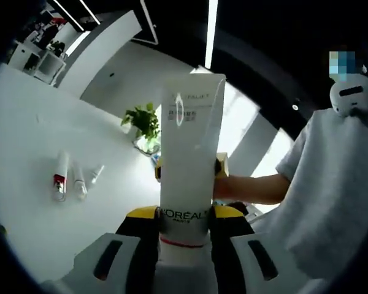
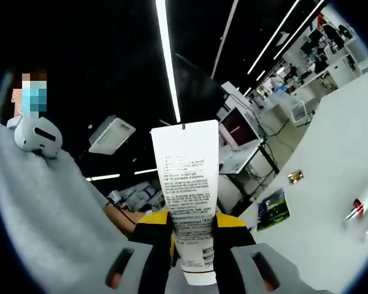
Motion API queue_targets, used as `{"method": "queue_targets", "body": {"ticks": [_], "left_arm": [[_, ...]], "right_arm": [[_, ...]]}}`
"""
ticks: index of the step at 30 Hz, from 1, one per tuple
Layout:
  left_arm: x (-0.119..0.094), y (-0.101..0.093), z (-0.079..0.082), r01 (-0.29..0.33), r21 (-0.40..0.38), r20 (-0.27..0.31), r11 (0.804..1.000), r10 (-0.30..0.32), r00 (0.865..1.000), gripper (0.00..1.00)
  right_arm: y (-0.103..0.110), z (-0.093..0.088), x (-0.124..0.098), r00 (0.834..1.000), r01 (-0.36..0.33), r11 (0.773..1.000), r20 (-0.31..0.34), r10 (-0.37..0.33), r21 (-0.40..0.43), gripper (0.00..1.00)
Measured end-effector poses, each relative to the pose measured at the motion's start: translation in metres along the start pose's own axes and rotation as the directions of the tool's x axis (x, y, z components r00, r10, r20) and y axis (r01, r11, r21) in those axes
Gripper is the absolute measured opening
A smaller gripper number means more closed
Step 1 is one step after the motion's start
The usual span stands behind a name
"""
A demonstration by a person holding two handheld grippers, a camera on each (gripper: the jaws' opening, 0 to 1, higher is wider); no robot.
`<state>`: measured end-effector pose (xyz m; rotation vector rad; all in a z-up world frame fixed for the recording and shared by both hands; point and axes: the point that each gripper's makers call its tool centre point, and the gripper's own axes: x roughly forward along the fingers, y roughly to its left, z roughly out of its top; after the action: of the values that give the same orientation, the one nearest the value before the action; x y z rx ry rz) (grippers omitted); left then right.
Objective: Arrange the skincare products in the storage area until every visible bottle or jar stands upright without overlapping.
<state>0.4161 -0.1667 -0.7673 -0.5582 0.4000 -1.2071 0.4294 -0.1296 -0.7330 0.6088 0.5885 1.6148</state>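
A white L'Oreal tube [image 1: 189, 153] stands up between the jaws of my left gripper [image 1: 184, 215], which is shut on its lower end. Halfway up that tube, yellow jaw tips [image 1: 221, 165] of the other gripper sit at both of its sides, with a person's forearm [image 1: 251, 187] behind them. My right gripper [image 2: 193, 223] is shut on a white tube [image 2: 187, 184] with small print on it. I cannot tell whether both grippers hold the same tube. Three thin tubes [image 1: 61, 179] lie flat on the white table [image 1: 30, 122].
A small green plant [image 1: 144, 121] stands at the table's far side. On the white table [image 2: 337, 159] lie a red-banded tube [image 2: 360, 207], a small gold item [image 2: 295, 176] and a green card [image 2: 273, 208]. A person in a grey shirt [image 2: 43, 202] stands close.
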Motion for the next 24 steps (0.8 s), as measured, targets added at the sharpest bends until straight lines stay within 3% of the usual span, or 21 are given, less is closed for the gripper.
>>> {"method": "queue_targets", "body": {"ticks": [3, 6, 9, 11, 12, 15, 18, 19, 20, 21, 23, 24], "left_arm": [[0.001, 0.001, -0.001, -0.025, 0.036, -0.008, 0.999, 0.026, 1.0, 0.27], [0.001, 0.01, -0.002, -0.091, 0.064, -0.007, 0.994, 0.092, 0.996, 0.26], [0.001, 0.019, 0.0, -0.154, 0.075, -0.005, 0.985, 0.155, 0.988, 0.25], [-0.001, 0.028, 0.003, -0.218, 0.095, -0.003, 0.971, 0.219, 0.976, 0.25], [-0.004, 0.035, 0.004, -0.27, 0.125, -0.016, 0.955, 0.274, 0.962, 0.25], [-0.011, 0.052, 0.004, -0.396, 0.216, -0.058, 0.892, 0.417, 0.907, 0.25], [-0.021, 0.065, 0.006, -0.485, 0.244, -0.062, 0.84, 0.513, 0.856, 0.25], [-0.024, 0.07, 0.007, -0.516, 0.26, -0.062, 0.816, 0.548, 0.834, 0.25], [-0.028, 0.075, 0.006, -0.551, 0.277, -0.076, 0.787, 0.59, 0.804, 0.25], [-0.03, 0.079, 0.005, -0.572, 0.304, -0.085, 0.762, 0.62, 0.78, 0.25], [-0.029, 0.08, 0.005, -0.59, 0.332, -0.084, 0.736, 0.646, 0.759, 0.25], [-0.028, 0.08, 0.005, -0.589, 0.343, -0.083, 0.731, 0.648, 0.757, 0.25]], "right_arm": [[0.0, -0.001, 0.0, 1.0, 0.001, 1.0, 0.008, -0.001, -0.011, 0.2], [-0.004, -0.001, 0.002, 1.0, 0.025, 0.999, 0.013, -0.025, -0.025, 0.22], [-0.012, 0.002, 0.004, 0.997, 0.072, 0.997, 0.021, -0.071, -0.041, 0.24], [-0.021, 0.007, 0.005, 0.989, 0.144, 0.986, 0.033, -0.142, -0.078, 0.24], [-0.024, 0.008, 0.005, 0.985, 0.172, 0.982, 0.032, -0.17, -0.08, 0.25], [-0.038, 0.012, 0.005, 0.953, 0.302, 0.934, 0.036, -0.301, -0.189, 0.24], [-0.044, 0.014, 0.007, 0.924, 0.38, 0.899, 0.034, -0.382, -0.218, 0.2], [-0.045, 0.013, 0.008, 0.918, 0.392, 0.894, 0.034, -0.394, -0.219, 0.17], [-0.05, 0.014, 0.01, 0.896, 0.441, 0.874, 0.045, -0.442, -0.203, 0.15], [-0.051, 0.016, 0.011, 0.892, 0.451, 0.871, 0.059, -0.448, -0.194, 0.15], [-0.051, 0.027, 0.013, 0.874, 0.482, 0.867, 0.135, -0.467, -0.127, 0.16], [-0.051, 0.031, 0.014, 0.868, 0.488, 0.868, 0.162, -0.47, -0.095, 0.18]]}}
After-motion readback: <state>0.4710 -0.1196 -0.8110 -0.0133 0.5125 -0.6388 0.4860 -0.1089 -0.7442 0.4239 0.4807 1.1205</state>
